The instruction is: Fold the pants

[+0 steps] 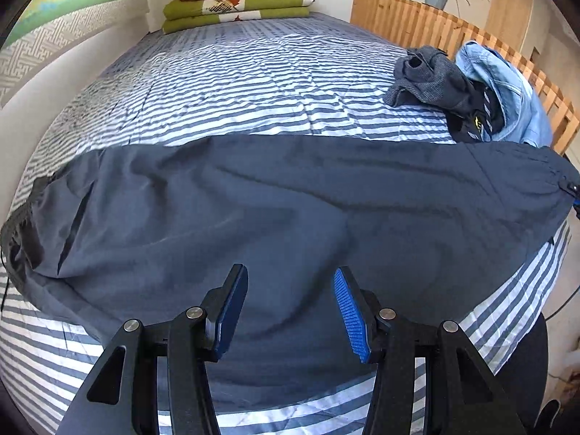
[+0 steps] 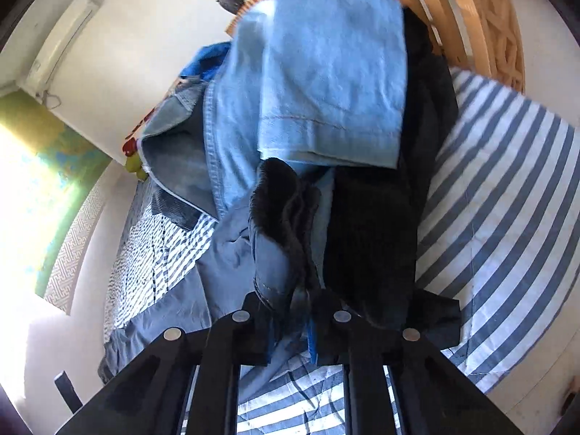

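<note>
Right gripper [image 2: 308,326] clamped on dark pants [image 1: 290,203] end; left gripper [image 1: 290,304] hovers agape, empty — pinch both layers (avoid striped sheet [image 1: 253,83]) before folding.

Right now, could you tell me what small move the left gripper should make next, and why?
Probably lower the left gripper onto the dark pants and close on the near edge. Its jaws stand open above the fabric, holding nothing, while the right gripper is already shut on dark cloth at the far end.
</note>
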Tool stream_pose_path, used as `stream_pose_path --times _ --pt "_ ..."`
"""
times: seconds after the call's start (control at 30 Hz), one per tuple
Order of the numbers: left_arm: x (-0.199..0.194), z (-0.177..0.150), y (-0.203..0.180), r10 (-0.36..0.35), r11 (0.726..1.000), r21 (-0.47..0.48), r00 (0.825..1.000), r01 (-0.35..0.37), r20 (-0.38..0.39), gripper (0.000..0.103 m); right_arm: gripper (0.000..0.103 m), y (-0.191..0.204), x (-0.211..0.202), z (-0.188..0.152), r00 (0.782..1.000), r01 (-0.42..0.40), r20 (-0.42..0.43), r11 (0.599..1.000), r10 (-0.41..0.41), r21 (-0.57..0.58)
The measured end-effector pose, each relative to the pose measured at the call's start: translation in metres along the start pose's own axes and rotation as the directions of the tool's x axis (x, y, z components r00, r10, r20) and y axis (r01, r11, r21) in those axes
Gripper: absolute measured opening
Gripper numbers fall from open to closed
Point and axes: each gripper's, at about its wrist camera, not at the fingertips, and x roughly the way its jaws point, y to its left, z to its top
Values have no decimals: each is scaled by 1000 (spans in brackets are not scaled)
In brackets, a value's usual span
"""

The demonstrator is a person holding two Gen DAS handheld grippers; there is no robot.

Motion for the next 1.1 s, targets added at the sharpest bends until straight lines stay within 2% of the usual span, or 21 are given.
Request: stream_pose_path --times 0.07,0.17,0.2,0.23,0.27,0.33,0.37,0.43,0.53,0.63,0.7,0.8,0.87,0.93,1.0,1.1 --pt "12 -8 17 -37 999 -30 998 36 -48 54 11 26 -19 3 998 -27 48 997 30 -76" --pt "39 -27 27 -35 999 -3 990 35 -136 53 11 57 -36 4 992 -34 117 990 50 -141" --pt "38 -32 26 -32 999 31 995 35 -91 57 11 62 -34 4 991 -8 130 989 28 -146" --pt "37 -34 24 -36 997 59 995 42 -97 60 11 65 -27 4 992 35 122 988 -16 -153" --pt "36 -35 24 -39 997 69 993 46 -108 60 10 66 -22 1 993 85 98 984 -70 -159" --pt "23 -32 32 -71 996 46 995 74 -68 60 10 65 -11 1 990 138 55 980 -131 -144" --pt "14 -31 40 -80 996 32 996 81 -32 60 10 63 -14 1 989 142 56 983 -137 -116" --pt "-2 -26 61 -72 997 -7 997 73 33 60 10 67 -32 4 990 105 99 991 -97 -79" --pt "-16 -19 112 -38 990 -130 994 52 106 60 10 87 -54 6 980 131 168 984 -110 -117" --pt "-23 -23 177 -26 947 -312 988 74 153 60 10 143 -51 2 979 155 165 958 -117 -242" --pt "-26 -28 216 11 921 -386 989 48 149 60 10 184 -44 -7 982 137 164 938 -88 -318" --pt "-37 -30 258 80 898 -440 984 -3 157 60 10 252 -26 -28 987 93 155 895 -27 -436" --pt "-47 -35 283 95 876 -482 980 2 177 60 10 296 -6 -45 994 36 111 865 23 -500" --pt "-56 -41 302 113 867 -498 974 -1 195 60 10 335 17 -65 996 -23 57 840 64 -543" --pt "-65 -48 314 153 862 -506 969 -35 193 60 10 374 39 -88 995 -83 2 808 103 -583" --pt "-71 -53 330 166 841 -540 965 -31 202 60 10 429 65 -128 987 -151 -54 749 152 -645"
